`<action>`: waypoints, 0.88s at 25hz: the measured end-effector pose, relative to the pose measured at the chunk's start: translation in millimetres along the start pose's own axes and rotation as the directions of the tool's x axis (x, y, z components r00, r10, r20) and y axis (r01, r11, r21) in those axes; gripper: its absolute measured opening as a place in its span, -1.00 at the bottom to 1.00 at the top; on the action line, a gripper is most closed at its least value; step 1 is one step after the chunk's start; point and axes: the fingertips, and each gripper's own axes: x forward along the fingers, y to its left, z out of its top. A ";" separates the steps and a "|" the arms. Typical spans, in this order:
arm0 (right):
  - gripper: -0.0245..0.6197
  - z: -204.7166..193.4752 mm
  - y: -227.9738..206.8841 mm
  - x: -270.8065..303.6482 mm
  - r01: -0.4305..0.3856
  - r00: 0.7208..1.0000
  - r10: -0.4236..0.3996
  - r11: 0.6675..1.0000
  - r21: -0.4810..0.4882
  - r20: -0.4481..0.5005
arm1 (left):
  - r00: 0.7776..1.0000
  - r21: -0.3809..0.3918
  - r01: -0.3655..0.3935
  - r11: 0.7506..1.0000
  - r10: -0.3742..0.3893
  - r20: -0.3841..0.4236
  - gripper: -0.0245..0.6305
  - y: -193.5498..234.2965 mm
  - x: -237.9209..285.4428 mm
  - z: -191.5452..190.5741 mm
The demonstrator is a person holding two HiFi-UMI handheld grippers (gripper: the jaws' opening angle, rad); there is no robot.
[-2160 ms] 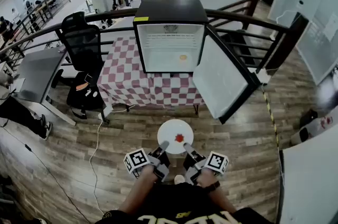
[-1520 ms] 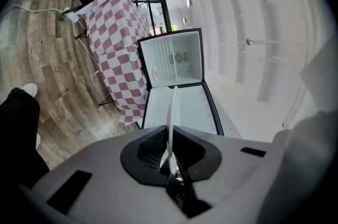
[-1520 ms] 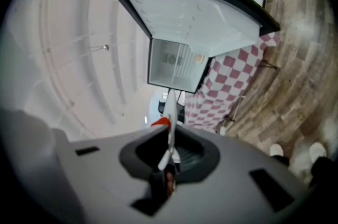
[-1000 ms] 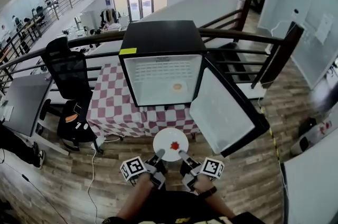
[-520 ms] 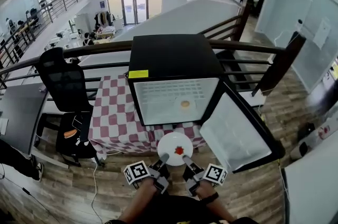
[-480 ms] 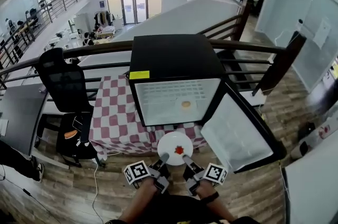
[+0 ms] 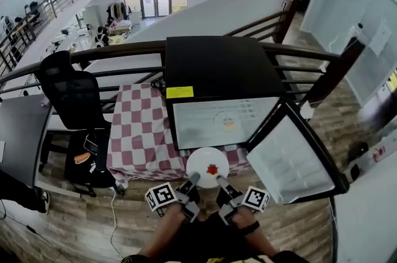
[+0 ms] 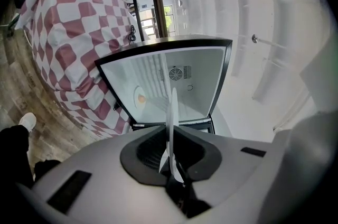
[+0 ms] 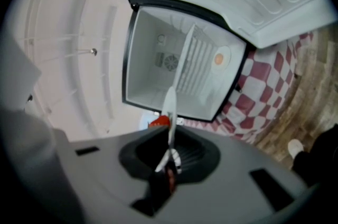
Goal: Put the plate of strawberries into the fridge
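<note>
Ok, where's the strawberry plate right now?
Head view, lower centre: the plate is held by the left claw and right claw, just before the open fridge.

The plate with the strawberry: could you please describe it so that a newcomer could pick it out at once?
Find the black fridge, door open, on the red-checked table. Just before its opening, a round white plate is clamped at its near rim by the left gripper and right gripper. Unlike the orange item inside the fridge, it carries a red strawberry.
</note>
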 end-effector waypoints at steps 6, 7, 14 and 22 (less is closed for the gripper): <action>-0.79 7.4 -8.1 -4.4 0.018 0.999 -0.019 0.999 0.050 0.034 | 0.998 -0.033 -0.028 0.999 0.026 -0.051 -0.81 9.1 14.8 -6.8; -0.79 9.6 -11.2 -6.1 0.024 0.999 -0.026 0.998 0.055 0.036 | 0.998 -0.042 -0.033 0.999 0.031 -0.052 -0.81 10.3 17.5 -9.0; -0.79 41.3 -5.8 9.0 -0.016 0.999 0.013 0.997 0.079 0.034 | 0.997 -0.069 -0.072 0.995 0.074 0.035 -0.81 2.9 40.7 3.5; -0.79 79.0 8.8 38.9 -0.087 0.996 0.086 0.995 0.054 0.013 | 0.995 -0.077 -0.041 0.996 0.048 0.088 -0.81 -14.8 72.8 33.8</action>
